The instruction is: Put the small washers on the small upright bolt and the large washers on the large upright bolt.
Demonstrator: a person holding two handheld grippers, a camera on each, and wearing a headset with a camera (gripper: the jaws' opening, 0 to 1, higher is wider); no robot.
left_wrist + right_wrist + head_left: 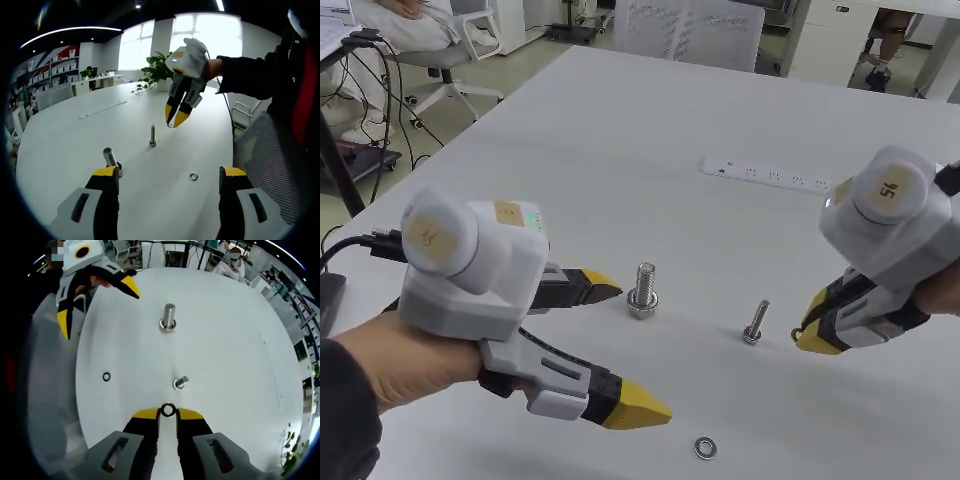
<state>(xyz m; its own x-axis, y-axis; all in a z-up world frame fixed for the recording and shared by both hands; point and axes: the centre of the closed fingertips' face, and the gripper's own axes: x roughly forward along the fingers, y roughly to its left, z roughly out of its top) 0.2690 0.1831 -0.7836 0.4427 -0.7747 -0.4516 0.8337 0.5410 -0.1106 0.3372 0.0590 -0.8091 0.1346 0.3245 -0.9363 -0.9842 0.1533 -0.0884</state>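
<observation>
two bolts stand upright on the smooth white desk (620,150). the large bolt (643,290) is thick, of bright silver metal, with a coarse thread and a flat top. it has a wider collar at its foot; whether this collar is the head of the bolt or a washer, i cannot tell. the small bolt (756,322) is thin and shiny. in the head view it is at about 4 o'clock from the large one, apart from it.

the right gripper (168,412) has a grey plastic body and black fingers (145,426) with yellow wedge-shaped tips. these fingers are pressed together on the held washer (168,409), a flat metal ring that stands on its edge between the tips, so its round hole is seen. in the right gripper view the small bolt is at about 1 o'clock from this washer, near but not touching.

the left gripper (628,348) is at about 8 o'clock from the large bolt in the head view. its fingers (638,408) are wide apart with nothing between them. one yellow tip is near the large bolt, at its 9 o'clock, with a gap between them.

the loose washer (705,447), a small flat ring, lies flat on the desk at about 5 o'clock from the large bolt, well apart from both bolts. a long, flat white power strip (765,175) lies at about 1 o'clock, far behind the bolts.
</observation>
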